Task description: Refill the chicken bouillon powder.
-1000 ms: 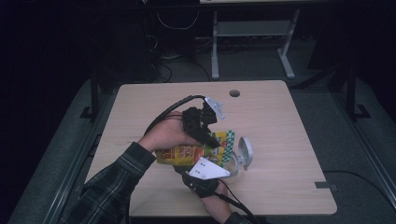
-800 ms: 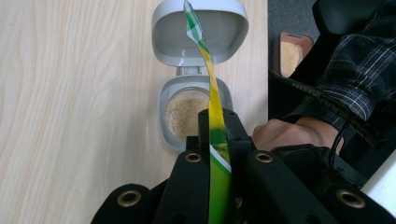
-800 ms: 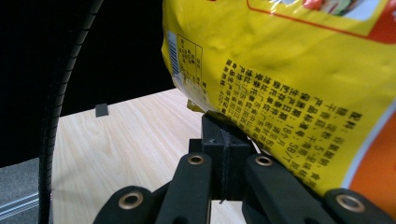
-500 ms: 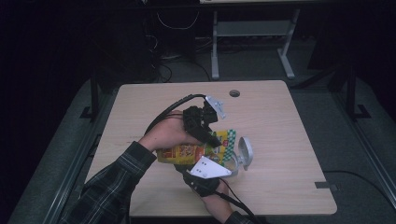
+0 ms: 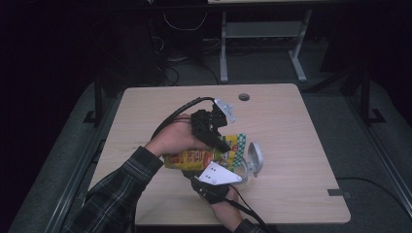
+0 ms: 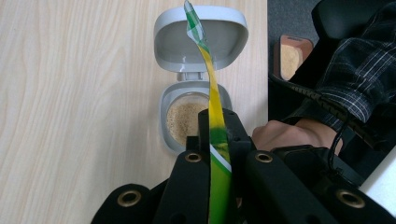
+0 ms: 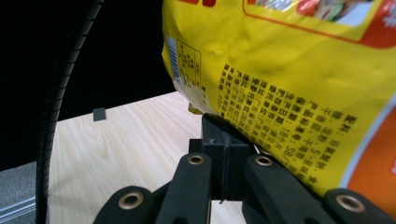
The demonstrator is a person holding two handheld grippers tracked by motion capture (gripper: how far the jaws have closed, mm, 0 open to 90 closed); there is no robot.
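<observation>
A yellow snack bag with green trim hangs tilted over the table, held by both grippers. My left gripper is shut on its thin green-and-yellow top edge. Straight below that edge stands a small grey container with tan granules inside, its hinged lid flipped open. In the high view the lid stands up to the right of the bag. My right gripper comes from the near side, and its jaws are shut on the lower edge of the bag.
The light wooden table has a round cable hole at the back and a small dark patch near the front right edge. Dark floor and a metal frame lie beyond. Black cables trail from both grippers.
</observation>
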